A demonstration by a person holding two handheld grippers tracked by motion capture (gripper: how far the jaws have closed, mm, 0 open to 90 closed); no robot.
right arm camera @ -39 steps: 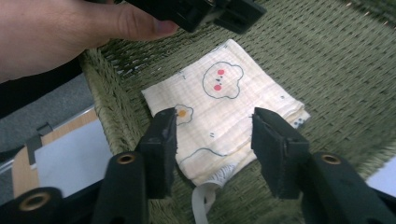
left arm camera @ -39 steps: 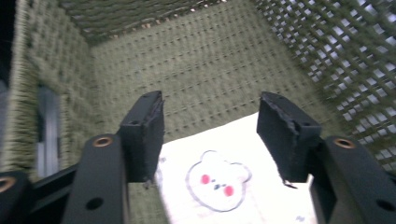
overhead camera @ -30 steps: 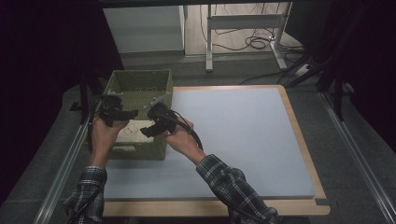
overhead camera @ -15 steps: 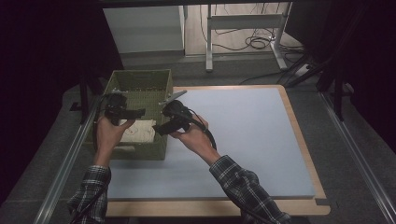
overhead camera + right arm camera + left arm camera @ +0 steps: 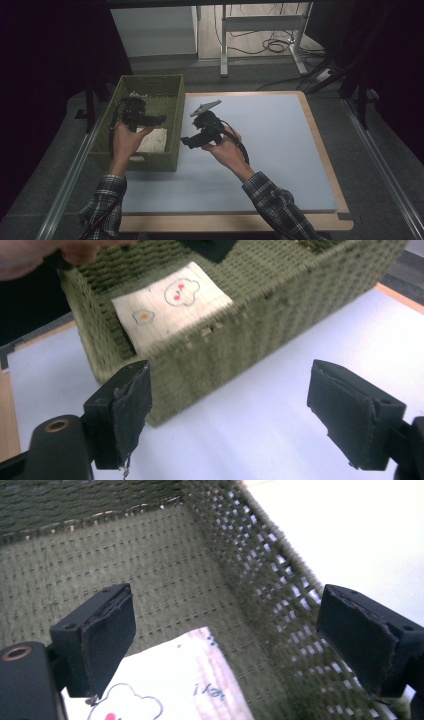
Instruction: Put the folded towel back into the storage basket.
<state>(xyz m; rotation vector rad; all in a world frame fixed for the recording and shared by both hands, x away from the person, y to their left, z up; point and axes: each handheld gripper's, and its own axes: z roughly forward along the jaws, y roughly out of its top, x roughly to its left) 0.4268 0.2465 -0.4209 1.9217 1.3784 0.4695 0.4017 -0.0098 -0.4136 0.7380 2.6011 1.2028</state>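
A green woven basket (image 5: 150, 160) stands at the table's left side. A folded white cloth (image 5: 154, 140) printed with small cartoon shapes lies flat in it. My left gripper (image 5: 159, 119) hovers over the basket's inside, and its jaws have just been opening with nothing between them. The left gripper view shows the left gripper (image 5: 227, 645) above the cloth (image 5: 165, 690) and beside the basket's right wall (image 5: 260, 580). My right gripper (image 5: 187, 142) hangs over the pale mat just right of the basket, its jaws also just opened and empty. The right gripper (image 5: 250, 410) faces the basket (image 5: 240, 340) and the cloth (image 5: 170, 305).
A pale blue mat (image 5: 270, 150) covers the wood-edged table (image 5: 320, 150). The basket sits at the mat's left edge. Beyond the table are a white cabinet (image 5: 155, 30), metal desk legs (image 5: 225, 45) and cables (image 5: 275, 45) on the floor. Metal rails run along both sides.
My right gripper has moved right, from over the basket out above the mat. My left gripper has drawn back slightly. Both pairs of jaws have opened, and the cloth lies uncovered in the basket.
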